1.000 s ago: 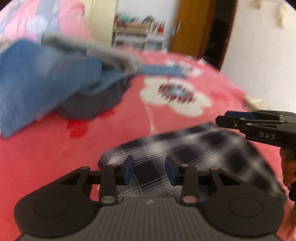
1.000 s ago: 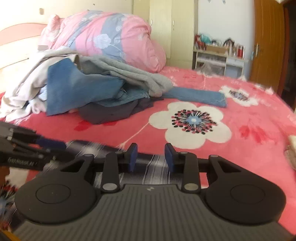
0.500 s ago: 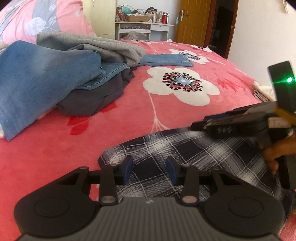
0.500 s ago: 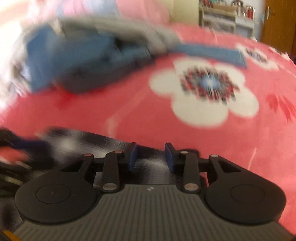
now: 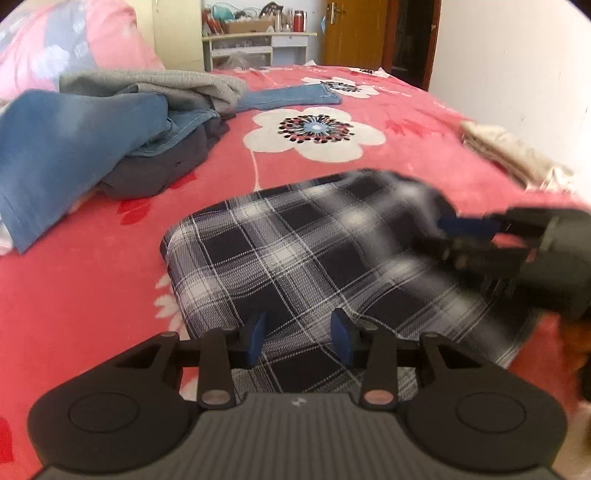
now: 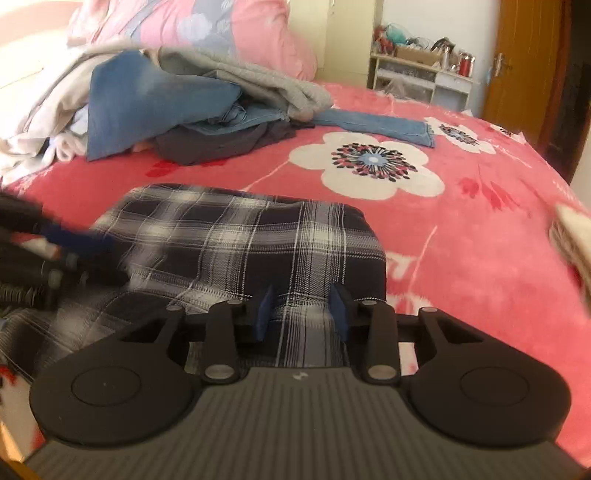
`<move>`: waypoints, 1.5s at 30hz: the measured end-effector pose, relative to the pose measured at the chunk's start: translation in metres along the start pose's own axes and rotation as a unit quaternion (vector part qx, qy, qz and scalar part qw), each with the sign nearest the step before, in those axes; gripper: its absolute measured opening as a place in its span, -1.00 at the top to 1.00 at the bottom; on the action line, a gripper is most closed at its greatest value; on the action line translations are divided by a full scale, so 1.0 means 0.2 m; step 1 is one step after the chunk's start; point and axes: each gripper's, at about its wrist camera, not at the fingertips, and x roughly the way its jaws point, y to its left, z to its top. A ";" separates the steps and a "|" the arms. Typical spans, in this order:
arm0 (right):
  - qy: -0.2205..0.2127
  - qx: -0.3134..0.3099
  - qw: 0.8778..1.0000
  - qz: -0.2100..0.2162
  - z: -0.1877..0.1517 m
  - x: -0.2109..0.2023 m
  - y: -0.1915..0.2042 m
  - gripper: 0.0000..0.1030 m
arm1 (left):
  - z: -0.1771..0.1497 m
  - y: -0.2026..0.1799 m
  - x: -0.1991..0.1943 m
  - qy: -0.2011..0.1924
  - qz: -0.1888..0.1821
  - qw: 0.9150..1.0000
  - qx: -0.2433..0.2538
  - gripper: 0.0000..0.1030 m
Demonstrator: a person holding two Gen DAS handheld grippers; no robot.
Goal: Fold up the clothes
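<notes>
At 10 o'clock a heap of clothes point(image 5: 110, 140) lies on the red floral bed point(image 5: 92, 295). The folded plaid garment point(image 5: 314, 258) lies centre, under both tongs. The left tongs point(image 5: 298, 338) and the right tongs point(image 6: 301, 312) stand apart, gripping nothing.

Dark navy-and-white plaid on the folded garment point(image 5: 295, 254), thin white lines crossing near-black squares. Under it, a coral-red bedspread point(image 5: 92, 295) printed with big white flowers point(image 5: 314, 134), their centres blue ringed in dark and red dots. Faded blue denim point(image 5: 66, 155) tops the pile, light grey knit point(image 5: 159, 83) above, charcoal cloth point(image 5: 162, 166) beneath. Pink quilt point(image 6: 221, 29) with grey-blue and white blossoms behind. Both tools black, pads point(image 5: 256, 338) blue.
</notes>
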 end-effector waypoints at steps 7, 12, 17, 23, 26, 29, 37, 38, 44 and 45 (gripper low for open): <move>-0.045 0.031 0.998 0.004 0.02 -0.21 0.06 0.34 | 0.00 -0.02 0.01 0.006 0.014 1.000 -0.004 0.21; -0.025 -0.002 1.000 -0.012 -0.13 -0.15 0.07 0.28 | -0.01 -0.05 0.01 0.002 0.031 0.999 0.012 0.18; -0.071 -0.003 0.997 0.002 -0.13 -0.34 0.14 0.26 | -0.01 -0.06 0.00 -0.001 0.039 0.999 0.012 0.17; -0.043 0.002 0.999 -0.011 -0.27 -0.30 0.16 0.25 | -0.02 -0.07 0.00 -0.003 0.047 0.999 0.023 0.16; -0.052 0.007 0.999 -0.015 -0.25 -0.37 0.18 0.25 | -0.02 -0.08 0.00 -0.005 0.049 0.999 0.023 0.16; -0.066 0.007 0.998 -0.006 -0.25 -0.43 0.20 0.23 | -0.02 -0.08 0.00 -0.006 0.051 0.998 0.023 0.15; -0.046 0.009 0.999 -0.009 -0.36 -0.36 0.21 0.18 | -0.02 -0.08 -0.01 -0.006 0.054 0.998 0.028 0.13; -0.046 0.008 0.999 -0.009 -0.36 -0.36 0.21 0.17 | -0.02 -0.08 -0.01 -0.005 0.055 0.998 0.028 0.13; -0.050 0.006 0.999 -0.010 -0.38 -0.36 0.22 0.15 | -0.02 -0.09 -0.01 -0.006 0.062 0.997 0.034 0.12; -0.050 0.006 0.999 -0.009 -0.38 -0.35 0.21 0.15 | -0.02 -0.09 -0.01 -0.006 0.063 0.997 0.034 0.12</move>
